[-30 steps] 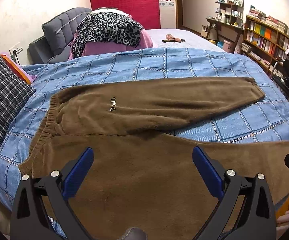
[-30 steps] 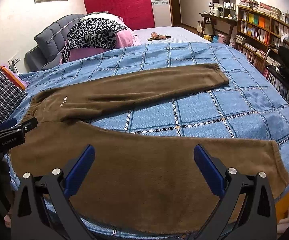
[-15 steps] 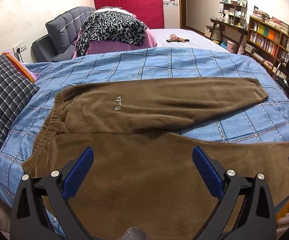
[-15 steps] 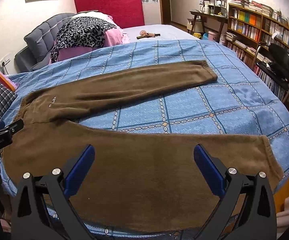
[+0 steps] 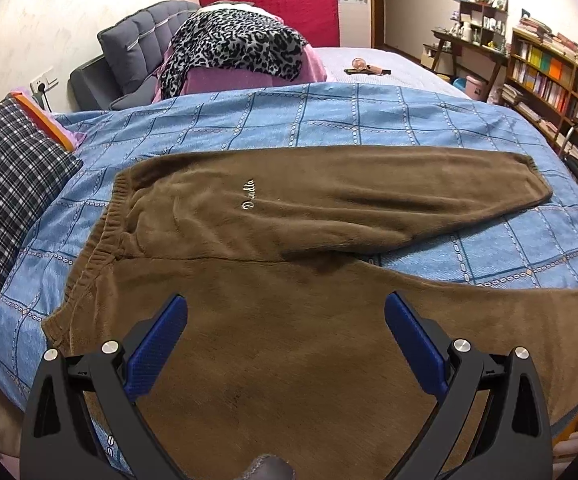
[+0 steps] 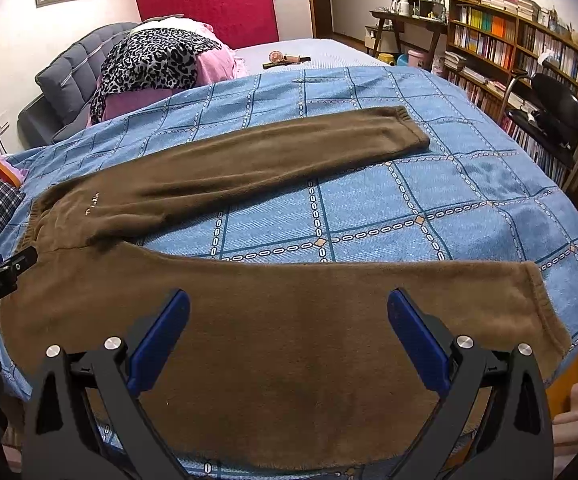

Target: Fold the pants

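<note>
Brown fleece pants (image 5: 289,232) (image 6: 273,320) lie spread flat on a blue checked bedspread (image 5: 329,120) (image 6: 429,192), waistband to the left, the two legs splayed apart toward the right. My left gripper (image 5: 285,308) hovers open over the seat and near leg, close to the waistband. Over the middle of the near leg, my right gripper (image 6: 289,304) is open with nothing between its blue pads. The left gripper's side also shows at the left edge of the right wrist view (image 6: 1,276).
A checked pillow (image 5: 5,192) lies left of the waistband. Leopard-print and pink clothes (image 5: 237,48) are piled at the headboard. Bookshelves (image 6: 509,52) and a black chair (image 6: 557,112) stand right of the bed. The near bed edge is just below the pants.
Both grippers have drifted slightly left and back, so the pants sit a little further right and lower in each view. The pants have not moved; both grippers stay open.
</note>
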### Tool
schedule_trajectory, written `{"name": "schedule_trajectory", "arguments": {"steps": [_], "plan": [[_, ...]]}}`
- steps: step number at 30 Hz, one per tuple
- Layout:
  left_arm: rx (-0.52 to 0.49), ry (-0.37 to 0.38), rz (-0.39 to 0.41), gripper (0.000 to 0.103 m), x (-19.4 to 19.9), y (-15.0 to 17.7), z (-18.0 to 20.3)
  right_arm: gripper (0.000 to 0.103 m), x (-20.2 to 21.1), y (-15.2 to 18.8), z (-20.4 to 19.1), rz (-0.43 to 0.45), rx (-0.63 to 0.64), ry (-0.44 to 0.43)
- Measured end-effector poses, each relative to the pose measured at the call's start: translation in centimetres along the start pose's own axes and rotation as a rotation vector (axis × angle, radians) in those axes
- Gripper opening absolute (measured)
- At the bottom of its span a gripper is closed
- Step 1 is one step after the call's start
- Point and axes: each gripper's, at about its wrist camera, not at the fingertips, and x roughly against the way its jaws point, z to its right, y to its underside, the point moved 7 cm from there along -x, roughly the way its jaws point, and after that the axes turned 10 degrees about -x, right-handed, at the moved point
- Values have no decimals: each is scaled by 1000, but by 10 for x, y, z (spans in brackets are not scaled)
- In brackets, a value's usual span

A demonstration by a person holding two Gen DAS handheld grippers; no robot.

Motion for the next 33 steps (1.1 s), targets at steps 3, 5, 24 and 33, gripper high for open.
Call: {"name": "schedule_trajectory", "arguments": {"steps": [3, 5, 24, 33], "plan": [[9, -5, -16, 98, -10, -2, -9, 100, -4, -2, -1, -4, -1, 4], [22, -19, -23, 98, -18, -5, -20, 100, -9, -3, -2, -14, -3, 2], [312, -252, -152, 98, -150, -35, -226, 100, -75, -6, -35, -146, 32, 3], [447, -264, -179, 98, -221, -62, -299, 100, -111, -14, -46, -201, 33, 1]]}}
